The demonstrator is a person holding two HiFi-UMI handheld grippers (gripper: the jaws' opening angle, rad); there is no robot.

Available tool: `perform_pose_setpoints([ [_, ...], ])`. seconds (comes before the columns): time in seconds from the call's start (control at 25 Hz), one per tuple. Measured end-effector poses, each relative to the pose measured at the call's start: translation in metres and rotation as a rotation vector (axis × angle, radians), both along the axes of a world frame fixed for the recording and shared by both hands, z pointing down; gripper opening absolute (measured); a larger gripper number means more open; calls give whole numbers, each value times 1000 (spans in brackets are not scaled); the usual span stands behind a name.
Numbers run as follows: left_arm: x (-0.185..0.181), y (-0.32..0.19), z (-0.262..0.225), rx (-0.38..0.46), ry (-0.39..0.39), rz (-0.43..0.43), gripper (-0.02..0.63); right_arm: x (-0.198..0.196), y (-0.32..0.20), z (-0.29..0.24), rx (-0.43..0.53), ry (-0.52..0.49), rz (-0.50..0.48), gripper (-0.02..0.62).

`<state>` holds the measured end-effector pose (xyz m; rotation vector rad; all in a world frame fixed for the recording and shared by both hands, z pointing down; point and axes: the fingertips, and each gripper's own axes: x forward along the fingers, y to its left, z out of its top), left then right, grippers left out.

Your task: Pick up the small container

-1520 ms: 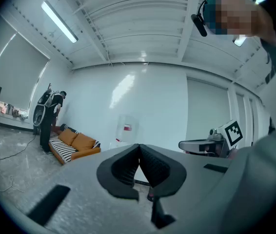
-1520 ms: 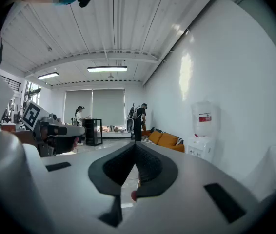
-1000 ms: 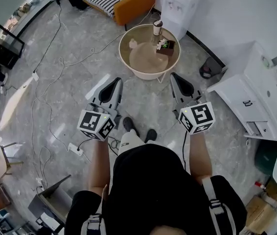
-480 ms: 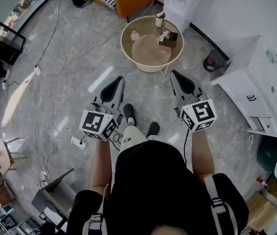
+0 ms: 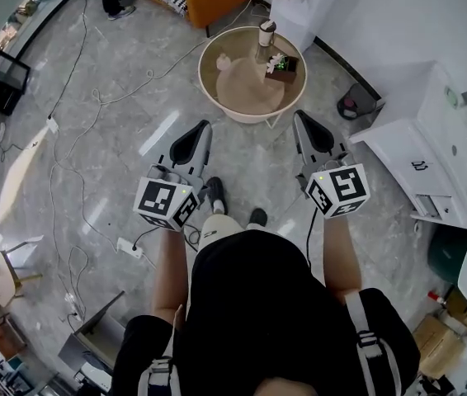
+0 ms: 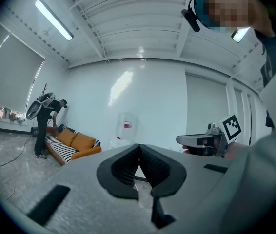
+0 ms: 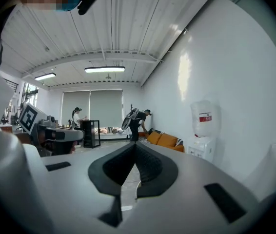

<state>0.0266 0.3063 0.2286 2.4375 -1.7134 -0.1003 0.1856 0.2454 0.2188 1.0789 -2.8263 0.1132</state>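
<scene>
Left gripper (image 5: 204,127) and right gripper (image 5: 300,117) both closed and empty; the small container (image 5: 223,60) is well ahead on the round table (image 5: 246,97).
I hold both grippers about level in front of me over the floor. Each has its jaws pressed together with nothing between them, and the table is well apart from both tips. I take the container to be the pale little thing near the table's left rim, though it is too small to be sure. A tall cup (image 5: 266,34) and a dark box with a plant (image 5: 281,66) stand on the far right side. I judge the container light, stiff and probably smooth, so it may slip or tip. I would open the jaws first, then grip it low across its body, squarely and with a gentle squeeze.
</scene>
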Motion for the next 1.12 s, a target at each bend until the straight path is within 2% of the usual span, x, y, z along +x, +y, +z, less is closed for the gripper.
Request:
perform_pose_setpoints([
  [0.36, -70, -71, -11, 23, -1, 72, 18, -67, -54, -11, 19, 24, 65, 3],
  [0.72, -126, -127, 5, -11, 14, 142, 18, -120, -92, -6, 4, 33, 134, 3],
  [0.88, -134, -149, 18, -39, 32, 164, 18, -130, -100, -3, -8, 33, 146, 3],
  [1.12, -119, -170, 29, -66, 36, 199, 18, -117, -121, 8, -46, 29, 174, 3],
])
